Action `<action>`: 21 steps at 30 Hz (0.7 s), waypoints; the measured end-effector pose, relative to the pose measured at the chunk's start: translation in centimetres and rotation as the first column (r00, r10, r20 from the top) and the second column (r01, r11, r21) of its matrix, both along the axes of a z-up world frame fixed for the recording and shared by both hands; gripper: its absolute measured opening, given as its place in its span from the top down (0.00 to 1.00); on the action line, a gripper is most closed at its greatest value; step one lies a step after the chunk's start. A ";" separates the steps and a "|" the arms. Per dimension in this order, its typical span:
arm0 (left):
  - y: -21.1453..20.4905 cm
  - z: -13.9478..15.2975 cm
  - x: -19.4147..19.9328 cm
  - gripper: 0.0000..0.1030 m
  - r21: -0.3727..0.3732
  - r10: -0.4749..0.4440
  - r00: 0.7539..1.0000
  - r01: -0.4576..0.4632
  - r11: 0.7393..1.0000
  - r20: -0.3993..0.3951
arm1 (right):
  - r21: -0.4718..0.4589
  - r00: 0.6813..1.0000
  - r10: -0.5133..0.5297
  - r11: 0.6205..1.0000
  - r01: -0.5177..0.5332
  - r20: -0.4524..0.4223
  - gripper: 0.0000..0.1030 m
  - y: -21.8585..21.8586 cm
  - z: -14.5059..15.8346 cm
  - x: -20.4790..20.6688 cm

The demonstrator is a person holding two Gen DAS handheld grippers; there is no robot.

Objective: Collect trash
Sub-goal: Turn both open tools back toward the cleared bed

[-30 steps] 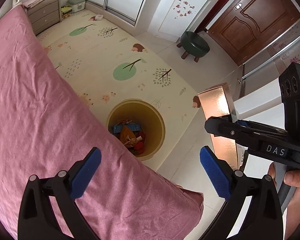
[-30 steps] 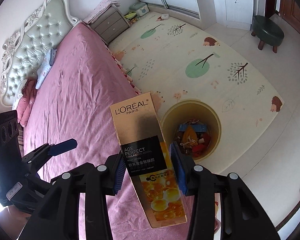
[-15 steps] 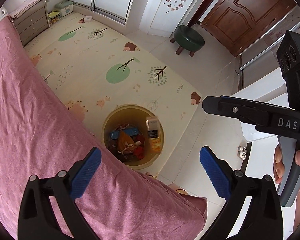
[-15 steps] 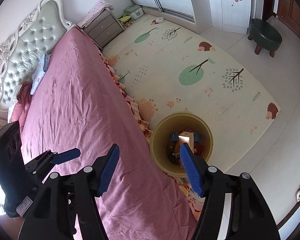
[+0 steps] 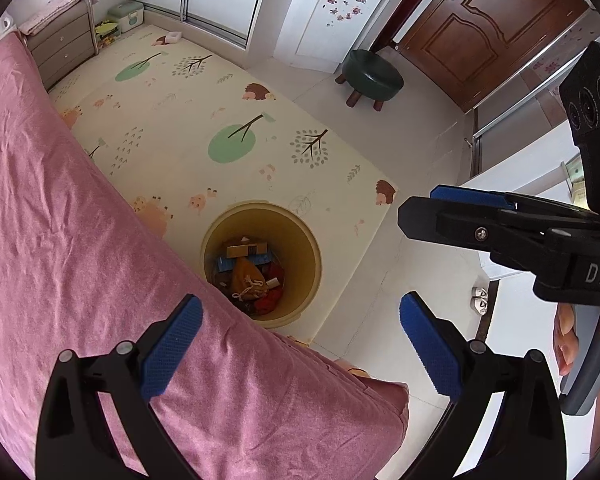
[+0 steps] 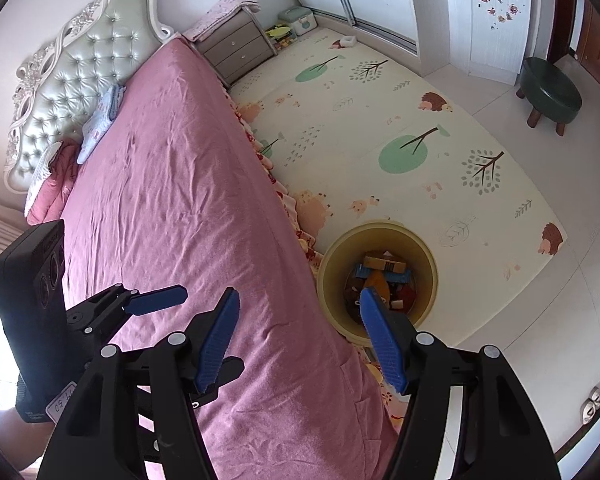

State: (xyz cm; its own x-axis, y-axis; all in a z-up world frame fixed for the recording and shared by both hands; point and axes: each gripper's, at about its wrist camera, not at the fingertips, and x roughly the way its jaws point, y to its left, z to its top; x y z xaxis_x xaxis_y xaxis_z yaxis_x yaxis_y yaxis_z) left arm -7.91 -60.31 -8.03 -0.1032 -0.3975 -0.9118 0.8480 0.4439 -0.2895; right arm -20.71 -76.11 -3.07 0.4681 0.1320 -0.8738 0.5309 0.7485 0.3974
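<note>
Both the left gripper (image 5: 300, 344) and right gripper (image 6: 300, 340) have open, empty fingers, so trash may fall beside the yellow bin (image 5: 312, 256) if dropped too early.

Bedspread (image 6: 188, 200) is plain dusty pink; floor mat (image 5: 228, 128) is cream with green round trees, grey-leafed trees, brown hedgehogs and small pinkish animals. Bin (image 5: 304, 248) is yellow, holding a gold-and-black box (image 5: 247, 249), something blue, an orange pouch with a white cord and a bit of red. Stool (image 5: 373, 76) is dark green on brown legs, door (image 5: 496, 28) dark reddish-brown, cabinet (image 5: 336, 12) white with pink and dark flower stickers, headboard (image 6: 80, 68) pale grey-green tufted in a white frame, both grippers black with blue finger pads (image 5: 172, 348).
</note>
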 end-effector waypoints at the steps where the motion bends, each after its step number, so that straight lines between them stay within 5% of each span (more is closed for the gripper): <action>1: 0.7 0.1 -0.1 0.04 0.001 0.009 1.000 -0.009 1.000 0.006 | 0.006 1.000 0.016 1.000 -0.016 0.001 0.40 0.6 0.2 0.2; 13: 12.7 1.9 -0.4 0.04 0.024 0.157 0.987 -0.156 0.987 -0.028 | 0.034 0.976 0.217 0.975 -0.218 0.025 0.40 10.8 2.6 3.1; 21: 22.2 3.8 -0.4 0.04 0.021 0.334 0.943 -0.334 0.942 -0.002 | -0.001 0.961 0.274 0.962 -0.274 0.031 0.40 17.6 3.9 3.8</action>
State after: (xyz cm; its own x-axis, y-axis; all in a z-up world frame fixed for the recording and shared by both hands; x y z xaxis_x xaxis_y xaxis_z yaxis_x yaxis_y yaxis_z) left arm -8.29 -38.10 -4.21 0.0272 -0.3919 -0.9196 0.6487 0.7068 -0.2820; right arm -16.96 -58.49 0.86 0.4401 0.2615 -0.8590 0.2934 0.8623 0.4128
